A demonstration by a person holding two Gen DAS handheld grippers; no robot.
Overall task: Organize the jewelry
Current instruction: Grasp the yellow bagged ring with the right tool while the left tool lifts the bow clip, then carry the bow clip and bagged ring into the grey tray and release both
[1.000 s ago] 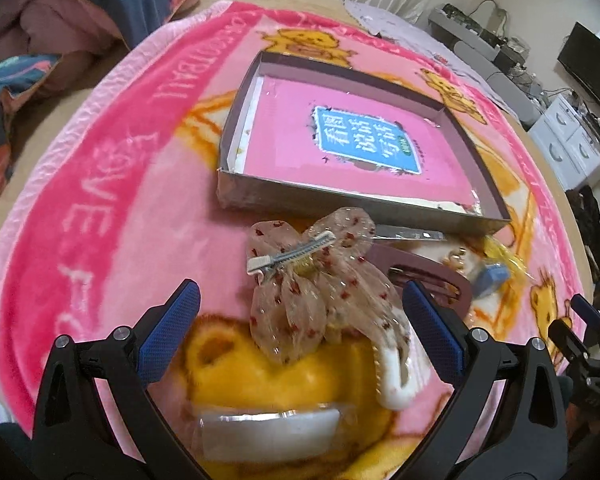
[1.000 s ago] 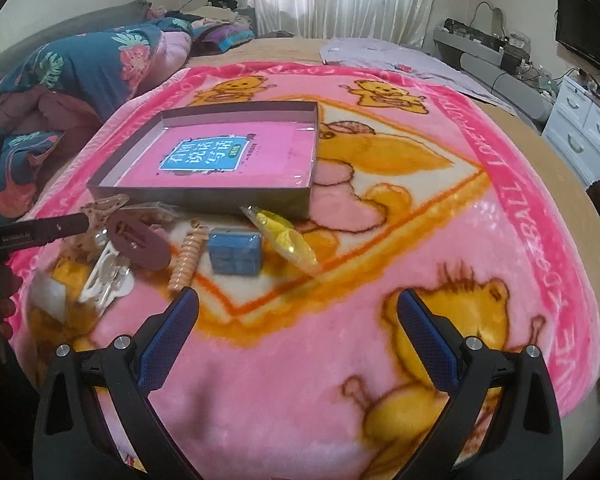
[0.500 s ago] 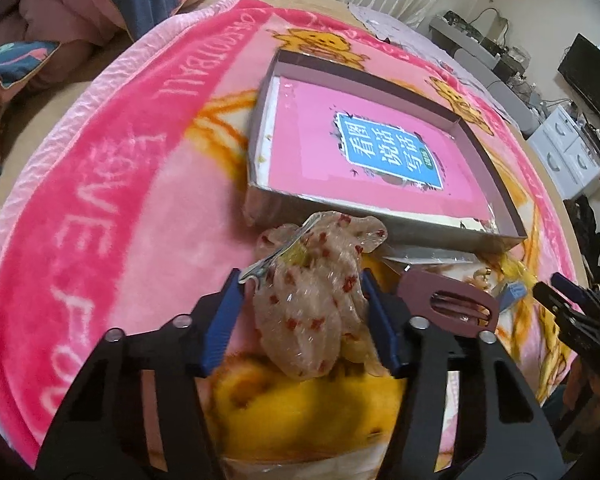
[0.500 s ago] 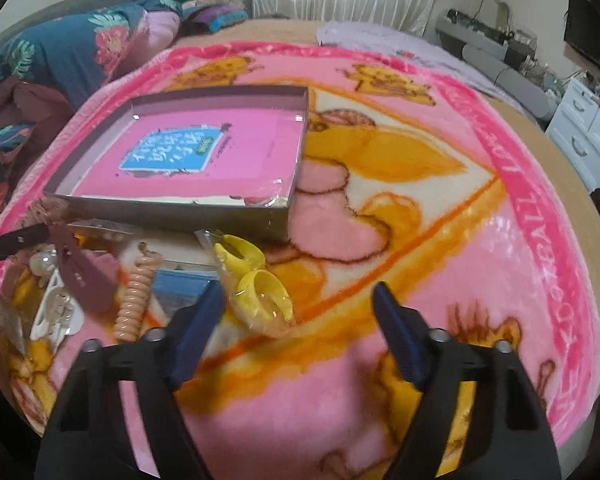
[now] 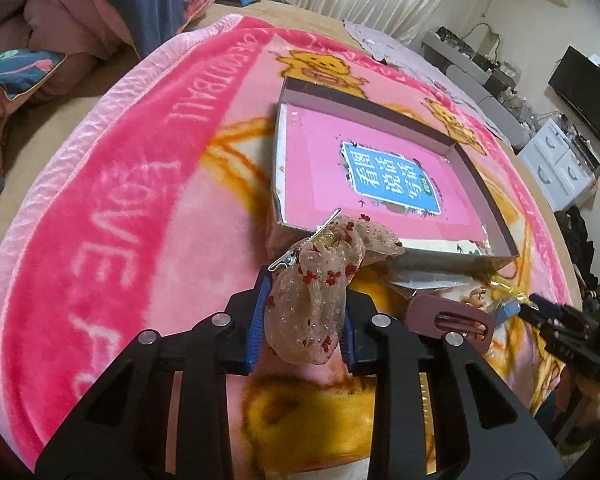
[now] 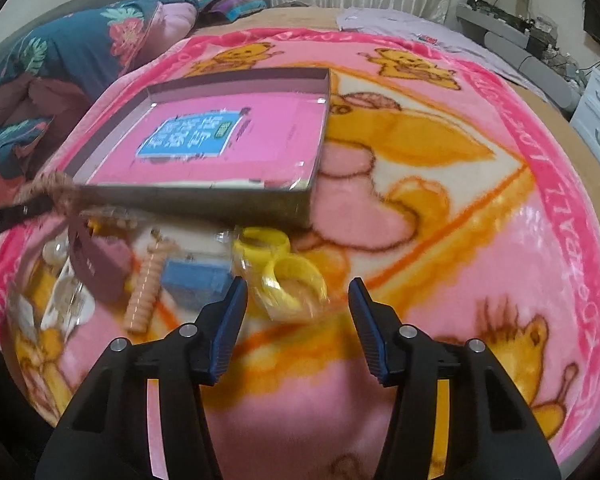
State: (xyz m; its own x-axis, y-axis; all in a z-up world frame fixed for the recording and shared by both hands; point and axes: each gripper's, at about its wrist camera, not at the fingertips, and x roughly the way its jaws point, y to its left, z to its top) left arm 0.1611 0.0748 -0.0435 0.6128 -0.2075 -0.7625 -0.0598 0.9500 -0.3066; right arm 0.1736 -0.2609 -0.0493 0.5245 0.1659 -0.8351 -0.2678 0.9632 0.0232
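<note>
My left gripper point(image 5: 304, 312) is shut on a sheer beige bow hair clip with red dots point(image 5: 320, 280) and holds it just above the near edge of the shallow box point(image 5: 278, 168) with a pink book in it. My right gripper point(image 6: 296, 312) is open, its jaws on either side of yellow bangles in a clear bag point(image 6: 284, 276). The box also shows in the right wrist view point(image 6: 204, 200). A mauve hair claw point(image 5: 448, 320), a blue block point(image 6: 196, 280) and a peach coil hair tie point(image 6: 142, 292) lie on the blanket.
Everything lies on a pink bear-print blanket point(image 5: 120, 208) on a bed. White clips point(image 6: 66, 300) lie at the left of the pile. Bedding point(image 6: 60, 64) is heaped at the far left. White drawers point(image 6: 596, 120) stand at the right.
My left gripper closed on the bow clip and lifted it toward the box. My right gripper moved down and forward to the yellow bangles and narrowed its jaws.
</note>
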